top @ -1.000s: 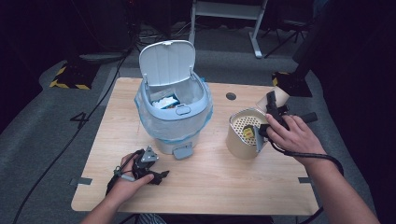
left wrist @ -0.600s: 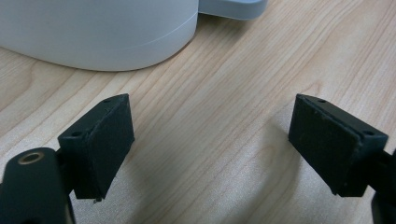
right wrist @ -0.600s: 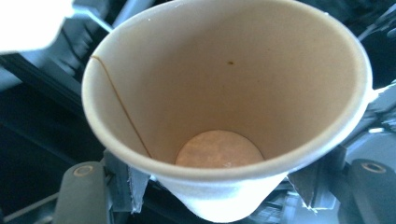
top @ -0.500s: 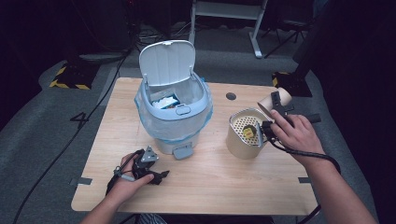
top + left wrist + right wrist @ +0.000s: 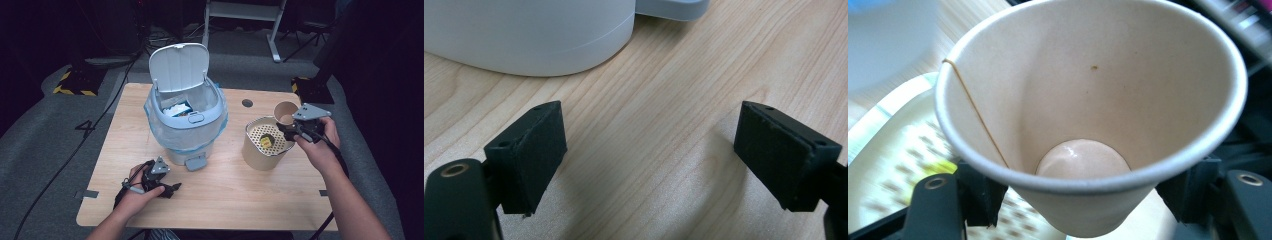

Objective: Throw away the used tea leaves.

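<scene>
Two black jaws of the right gripper [image 5: 1075, 200] stand partly closed on the squeezed lower body of a brown paper cup [image 5: 1088, 115], one pad on each side; the cup is held clear of the table. In the right gripper view its mouth faces the camera, so the long axis runs roughly along the jaws and back toward the hand, with the pale bottom deep inside, apparently empty. A thin tan strand hangs across the inner wall near the rim; what it is I cannot tell.

In the high view the right gripper [image 5: 292, 129] sits at the far right rim of a tan perforated container [image 5: 265, 144], and the paper cup [image 5: 285, 112] shows just beyond it, beside that container rather than over it. A small yellow-and-dark item [image 5: 266, 142] lies on the perforated surface.

The relation that matters, in my judgement, is that the bin [image 5: 186, 131], its lid [image 5: 179, 67] tipped up and its lined mouth open, lies to the left of the held cup, across the container and well apart. If the cup is bound for the bin, the right hand must carry it leftward over the container.

The left gripper [image 5: 165, 188] rests low on the table [image 5: 250, 200] near the bin's foot pedal [image 5: 195, 162], nearer the bin but with jaws wide apart and nothing between them.
</scene>
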`<state>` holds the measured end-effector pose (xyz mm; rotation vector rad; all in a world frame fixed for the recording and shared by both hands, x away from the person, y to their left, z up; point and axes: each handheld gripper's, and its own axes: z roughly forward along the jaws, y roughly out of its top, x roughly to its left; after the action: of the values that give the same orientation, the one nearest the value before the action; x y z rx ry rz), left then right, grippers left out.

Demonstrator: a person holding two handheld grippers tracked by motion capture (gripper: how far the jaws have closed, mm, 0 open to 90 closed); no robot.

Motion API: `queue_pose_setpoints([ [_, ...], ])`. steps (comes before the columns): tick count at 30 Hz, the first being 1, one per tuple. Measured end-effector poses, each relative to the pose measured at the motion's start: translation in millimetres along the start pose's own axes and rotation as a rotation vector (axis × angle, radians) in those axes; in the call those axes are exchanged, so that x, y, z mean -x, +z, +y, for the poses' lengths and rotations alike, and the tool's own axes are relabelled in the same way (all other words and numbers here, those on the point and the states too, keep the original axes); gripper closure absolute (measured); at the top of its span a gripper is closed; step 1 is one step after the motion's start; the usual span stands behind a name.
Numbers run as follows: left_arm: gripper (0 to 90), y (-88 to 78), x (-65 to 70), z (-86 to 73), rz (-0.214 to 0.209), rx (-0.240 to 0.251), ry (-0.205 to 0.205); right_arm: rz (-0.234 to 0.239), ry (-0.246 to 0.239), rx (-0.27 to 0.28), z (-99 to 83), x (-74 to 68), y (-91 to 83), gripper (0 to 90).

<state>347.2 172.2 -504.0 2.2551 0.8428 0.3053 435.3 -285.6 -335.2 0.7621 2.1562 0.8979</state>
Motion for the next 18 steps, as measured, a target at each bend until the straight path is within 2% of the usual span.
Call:
queue_pose_setpoints([
  [2, 13.5, 0.1, -0.1, 0.1, 0.000, 0.000, 0.000, 0.071, 0.089, 0.039, -1.5, 3.3, 0.4, 30.5],
  [4, 13.5, 0.1, 0.0, 0.1, 0.000, 0.000, 0.001, 0.146, 0.157, 0.077, -2.9, 6.5, 0.1, 30.5],
  [6, 13.5, 0.1, 0.3, -0.1, 0.002, 0.000, 0.001, 0.187, 0.194, 0.100, -3.6, 9.0, -0.7, 30.5],
  [9, 13.5, -0.2, 0.3, -0.2, 0.004, 0.000, 0.001, 0.283, 0.249, 0.129, -4.2, 14.6, -2.4, 30.4],
  [11, 13.5, -0.2, 0.3, -0.2, 0.004, 0.000, 0.001, 0.319, 0.245, 0.152, -4.5, 18.5, -2.8, 30.3],
  [15, 13.5, -0.2, 0.2, -0.2, 0.003, 0.000, 0.001, 0.346, 0.224, 0.136, -2.4, 24.4, -4.1, 30.0],
  [18, 13.5, -0.2, 0.2, -0.2, 0.003, 0.000, 0.001, 0.339, 0.197, 0.135, 1.4, 26.2, -5.9, 29.6],
])
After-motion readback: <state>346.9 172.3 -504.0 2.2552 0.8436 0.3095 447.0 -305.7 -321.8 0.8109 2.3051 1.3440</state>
